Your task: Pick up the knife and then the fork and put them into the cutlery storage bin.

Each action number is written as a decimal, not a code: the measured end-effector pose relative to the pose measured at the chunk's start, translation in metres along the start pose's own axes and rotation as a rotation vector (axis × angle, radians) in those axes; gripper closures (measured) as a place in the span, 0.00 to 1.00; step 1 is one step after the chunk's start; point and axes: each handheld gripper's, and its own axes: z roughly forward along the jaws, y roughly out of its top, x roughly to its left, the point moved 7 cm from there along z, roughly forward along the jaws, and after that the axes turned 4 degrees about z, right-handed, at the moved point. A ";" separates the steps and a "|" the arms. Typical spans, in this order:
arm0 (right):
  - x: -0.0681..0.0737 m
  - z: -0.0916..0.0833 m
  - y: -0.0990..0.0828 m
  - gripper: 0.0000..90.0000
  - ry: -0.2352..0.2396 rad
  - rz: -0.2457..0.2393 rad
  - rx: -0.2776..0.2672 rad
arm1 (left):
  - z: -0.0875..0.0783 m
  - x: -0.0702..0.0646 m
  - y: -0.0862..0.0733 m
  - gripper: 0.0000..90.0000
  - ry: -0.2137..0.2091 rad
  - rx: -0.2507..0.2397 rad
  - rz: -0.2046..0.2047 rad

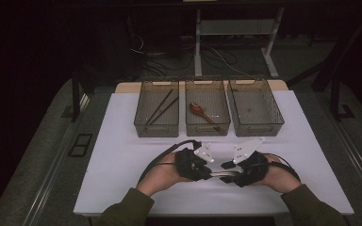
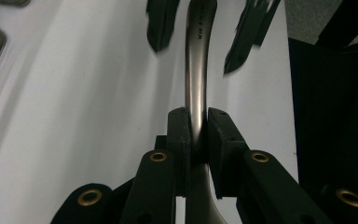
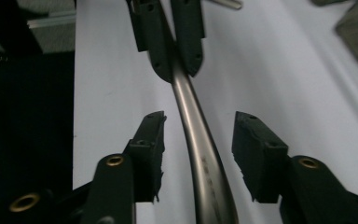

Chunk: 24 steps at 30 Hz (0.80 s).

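Note:
A silvery metal utensil (image 1: pixel 219 175) hangs just above the white table (image 1: pixel 122 160), near its front edge, between the two grippers, which face each other. My left gripper (image 2: pixel 197 121) is shut on one end of its curved handle (image 2: pixel 196 70); the pads press on both sides. My right gripper (image 3: pixel 198 135) comes in from the other end, and its jaws straddle the handle (image 3: pixel 203 154) with a gap on each side, touching nothing. The utensil's head is hidden. In the high view the left gripper (image 1: pixel 210 172) and the right gripper (image 1: pixel 227 177) nearly meet.
Three clear bins stand in a row at the back of the table. The left bin (image 1: pixel 156 129) holds dark chopsticks (image 1: pixel 162 106), the middle bin (image 1: pixel 207 131) a brown spoon (image 1: pixel 200 110), and the right bin (image 1: pixel 259 129) looks bare. Dark floor surrounds the table.

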 end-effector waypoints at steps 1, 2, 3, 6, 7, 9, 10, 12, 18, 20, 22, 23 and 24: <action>-0.001 0.003 0.000 0.64 -0.003 -0.031 0.007 | 0.001 0.000 0.001 0.88 -0.001 0.005 0.004; -0.001 0.005 0.000 0.65 0.002 -0.032 0.018 | 0.001 -0.001 0.002 0.88 -0.003 0.013 0.013; 0.000 0.008 0.000 0.66 0.009 -0.042 0.021 | 0.001 -0.001 0.003 0.88 -0.006 0.014 0.019; 0.003 0.011 0.002 0.71 0.019 -0.045 0.034 | 0.002 -0.002 0.006 0.88 -0.018 0.012 0.027; 0.004 0.012 0.003 0.74 0.018 -0.047 0.039 | 0.002 -0.002 0.007 0.88 -0.018 0.016 0.033; 0.005 0.014 0.004 0.76 0.025 -0.056 0.043 | 0.002 -0.002 0.008 0.88 -0.021 0.008 0.031; 0.005 0.015 0.004 0.78 0.017 -0.061 0.051 | 0.002 -0.003 0.008 0.88 -0.020 0.005 0.031; 0.005 0.017 0.003 0.80 0.020 -0.072 0.063 | 0.002 -0.003 0.009 0.88 -0.028 -0.001 0.031; 0.011 0.018 0.002 0.87 0.049 -0.097 0.078 | 0.000 -0.005 0.009 0.88 -0.061 -0.021 0.037; 0.014 0.022 0.000 0.88 0.060 -0.099 0.094 | -0.001 -0.006 0.010 0.88 -0.079 -0.022 0.032; 0.015 0.025 0.000 0.92 0.067 -0.096 0.093 | -0.003 -0.005 0.009 0.90 -0.081 -0.030 0.025; 0.016 0.027 -0.002 0.93 0.092 -0.081 0.100 | -0.005 -0.004 0.009 0.94 -0.083 -0.040 0.030; 0.015 0.029 -0.004 0.93 0.084 -0.078 0.112 | -0.007 -0.002 0.010 0.99 -0.075 -0.055 0.023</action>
